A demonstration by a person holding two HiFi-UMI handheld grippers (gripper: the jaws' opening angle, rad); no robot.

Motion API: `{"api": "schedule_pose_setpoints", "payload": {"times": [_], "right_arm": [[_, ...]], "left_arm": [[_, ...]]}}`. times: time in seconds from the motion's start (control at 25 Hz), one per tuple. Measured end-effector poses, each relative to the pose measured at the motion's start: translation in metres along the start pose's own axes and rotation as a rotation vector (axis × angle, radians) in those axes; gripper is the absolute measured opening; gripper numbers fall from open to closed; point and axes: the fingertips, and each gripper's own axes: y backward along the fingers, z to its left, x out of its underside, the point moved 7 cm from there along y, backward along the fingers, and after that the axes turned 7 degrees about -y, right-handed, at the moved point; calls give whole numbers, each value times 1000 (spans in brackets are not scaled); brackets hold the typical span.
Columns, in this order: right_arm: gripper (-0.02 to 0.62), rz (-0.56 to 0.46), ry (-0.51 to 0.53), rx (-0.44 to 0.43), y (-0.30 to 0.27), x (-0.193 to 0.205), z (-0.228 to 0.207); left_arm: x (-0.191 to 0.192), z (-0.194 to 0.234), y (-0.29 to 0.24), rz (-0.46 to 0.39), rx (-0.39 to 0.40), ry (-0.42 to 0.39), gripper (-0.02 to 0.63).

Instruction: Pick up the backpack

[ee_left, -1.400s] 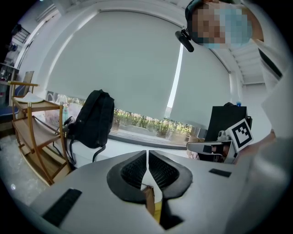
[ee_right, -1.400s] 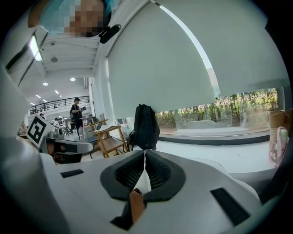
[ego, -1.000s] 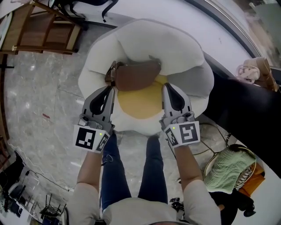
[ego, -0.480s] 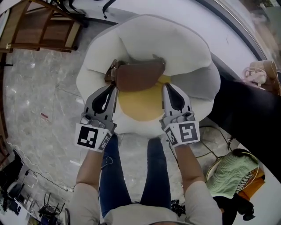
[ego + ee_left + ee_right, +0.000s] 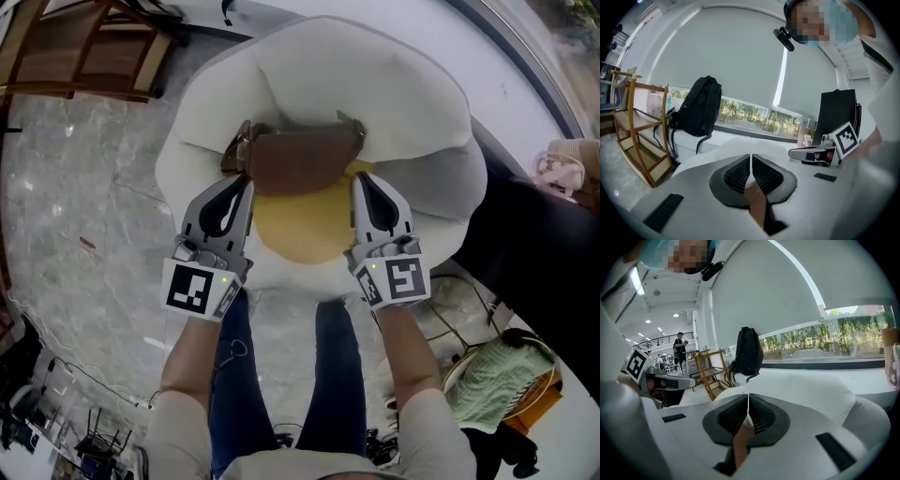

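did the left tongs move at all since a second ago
Yes. The left tongs, shut on a brown strap, have sunk toward the white cushion, which looks larger around them now.

The head view looks steeply down from above the person onto the left gripper (image 5: 246, 180), the right gripper (image 5: 359, 180) and the white beanbag (image 5: 375, 84) ahead of them, floor (image 5: 84, 206) around. Each gripper view rides low behind its own closed jaws, very near a brown strap (image 5: 757, 206) pinched there, and faces outward across the beanbag to the window (image 5: 754, 117). Both share the black backpack (image 5: 698, 112) and wooden rack (image 5: 635, 131), and each catches the other gripper at its edge
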Motion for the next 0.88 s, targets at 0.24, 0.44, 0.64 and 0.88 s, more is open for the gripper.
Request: {"api": "schedule_pose_setpoints", "payload": {"times": [0.24, 0.44, 0.64, 0.88], "right_arm": [[29, 22, -44, 11, -15, 23, -11], [30, 49, -29, 31, -26, 36, -22], [30, 70, -16, 52, -37, 49, -37], [31, 117, 9, 79, -50, 70, -53]], "left_arm": [[17, 4, -12, 22, -20, -18, 43], [25, 9, -21, 15, -40, -19, 43], [39, 12, -31, 16, -66, -40, 43], [62, 20, -41, 60, -97, -46, 43]]}}
